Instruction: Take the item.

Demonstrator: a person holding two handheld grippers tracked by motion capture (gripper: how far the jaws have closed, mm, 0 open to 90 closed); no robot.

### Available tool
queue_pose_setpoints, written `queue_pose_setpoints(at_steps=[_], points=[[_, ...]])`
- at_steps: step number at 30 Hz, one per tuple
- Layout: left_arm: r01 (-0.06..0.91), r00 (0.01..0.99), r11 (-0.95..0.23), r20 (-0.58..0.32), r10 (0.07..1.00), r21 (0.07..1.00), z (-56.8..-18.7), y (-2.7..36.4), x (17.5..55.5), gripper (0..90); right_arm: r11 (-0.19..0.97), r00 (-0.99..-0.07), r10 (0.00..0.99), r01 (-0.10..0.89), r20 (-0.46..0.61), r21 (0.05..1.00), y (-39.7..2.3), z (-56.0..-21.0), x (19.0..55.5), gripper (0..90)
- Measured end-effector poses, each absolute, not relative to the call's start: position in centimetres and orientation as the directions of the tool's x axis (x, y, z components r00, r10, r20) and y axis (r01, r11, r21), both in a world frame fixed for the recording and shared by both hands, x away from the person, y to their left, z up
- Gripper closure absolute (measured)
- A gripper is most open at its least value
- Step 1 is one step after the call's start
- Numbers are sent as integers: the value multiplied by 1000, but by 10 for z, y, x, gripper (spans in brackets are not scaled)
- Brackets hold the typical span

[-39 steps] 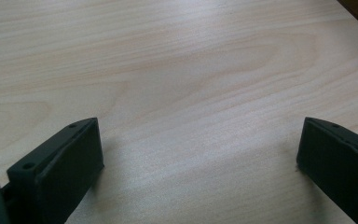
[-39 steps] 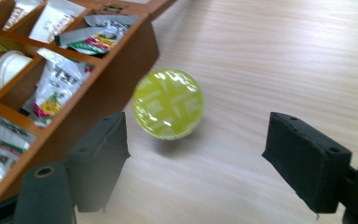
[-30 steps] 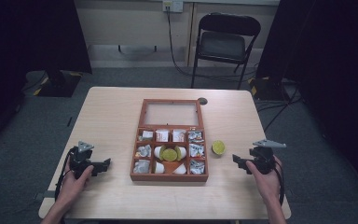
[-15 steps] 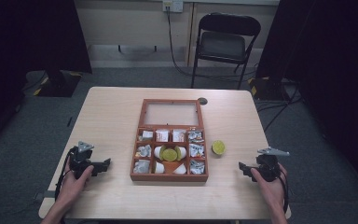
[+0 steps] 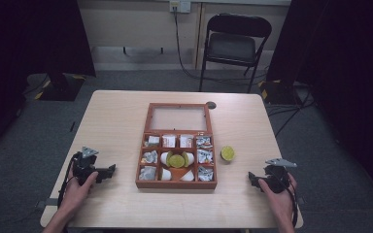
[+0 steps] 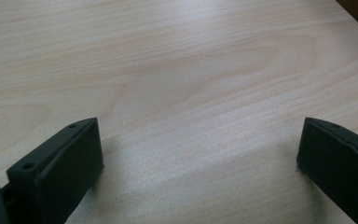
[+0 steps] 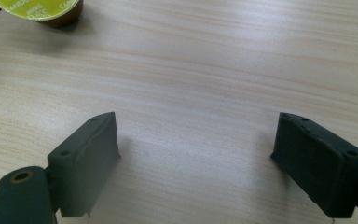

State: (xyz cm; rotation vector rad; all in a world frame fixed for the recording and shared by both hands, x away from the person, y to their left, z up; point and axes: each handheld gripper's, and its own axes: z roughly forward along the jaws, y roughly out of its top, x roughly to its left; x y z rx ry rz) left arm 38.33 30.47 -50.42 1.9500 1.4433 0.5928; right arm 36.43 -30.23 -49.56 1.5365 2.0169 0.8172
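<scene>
Near table edge, right hand-held gripper (image 7: pixel 196 154) just opening wide, nothing between jaws

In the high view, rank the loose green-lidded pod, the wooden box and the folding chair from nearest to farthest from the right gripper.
1. Pod: on the table, up and left of the right gripper, just right of the box.
2. Box: mid-table, left of the pod.
3. Chair: on the floor beyond the table's far edge.

A small round pod (image 5: pixel 228 153) with a yellow-green lid lies flat on the table (image 5: pixel 116 116), just right of the wooden box (image 5: pixel 147 127), toward the table's right edge.
</scene>
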Motion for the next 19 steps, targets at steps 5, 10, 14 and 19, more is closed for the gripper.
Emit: queue_pose_setpoints(at_steps=[5,10,14,19], points=[[670,298,-198,-15,954,716,-504,305,384,0,181,-249,968,660,-15,729,-302,-500,362,111],[669,299,-198,-15,954,716,-504,304,384,0,175,-242,970,660,-15,731,-302,-500,362,111],[669,304,-203,-14,953,715,-504,305,383,0,169,-233,972,662,-14,730,-302,-500,362,111],[668,304,-202,-15,953,716,-504,305,382,0,157,-216,976,665,-14,730,-302,-500,362,111]])
